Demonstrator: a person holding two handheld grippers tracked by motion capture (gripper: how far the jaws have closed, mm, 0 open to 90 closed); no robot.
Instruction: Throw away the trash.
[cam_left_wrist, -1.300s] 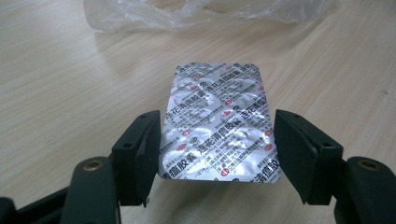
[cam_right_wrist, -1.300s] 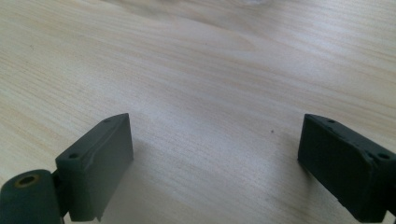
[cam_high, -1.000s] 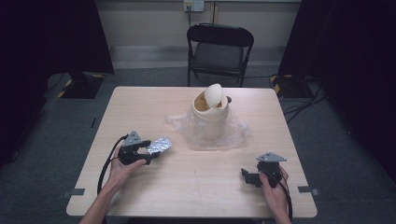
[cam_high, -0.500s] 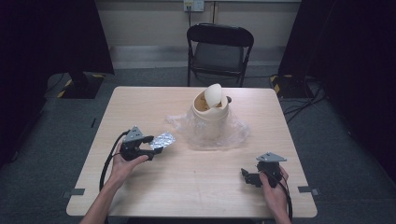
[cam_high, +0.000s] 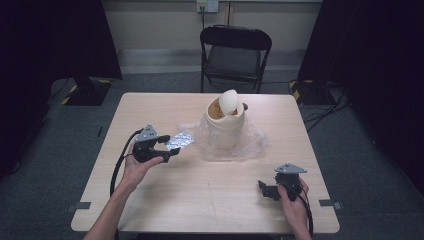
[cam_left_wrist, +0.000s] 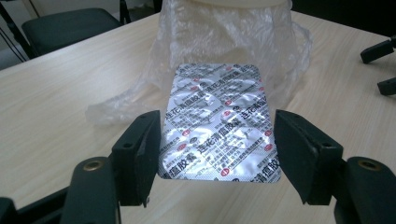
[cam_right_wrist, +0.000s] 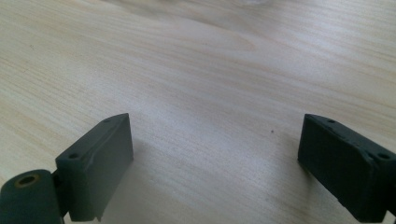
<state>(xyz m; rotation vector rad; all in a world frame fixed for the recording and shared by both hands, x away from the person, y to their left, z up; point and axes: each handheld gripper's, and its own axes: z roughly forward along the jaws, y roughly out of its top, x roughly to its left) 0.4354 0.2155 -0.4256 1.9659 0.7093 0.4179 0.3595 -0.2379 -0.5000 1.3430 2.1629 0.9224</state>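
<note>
Room first: dark curtains at both sides, grey carpet, a black chair (cam_high: 235, 52) behind the pale wood table (cam_high: 150, 107). On the table stands a cream bin (cam_high: 226, 115) on a clear bag (cam_high: 250, 142). Left of it, the left gripper (cam_left_wrist: 217, 149) holds a foil blister pack (cam_left_wrist: 222, 123) between its jaws, apparently carrying it binward; next comes lining it up over the opening. The right gripper (cam_right_wrist: 215, 165) rests wide and empty near the front edge.
</note>
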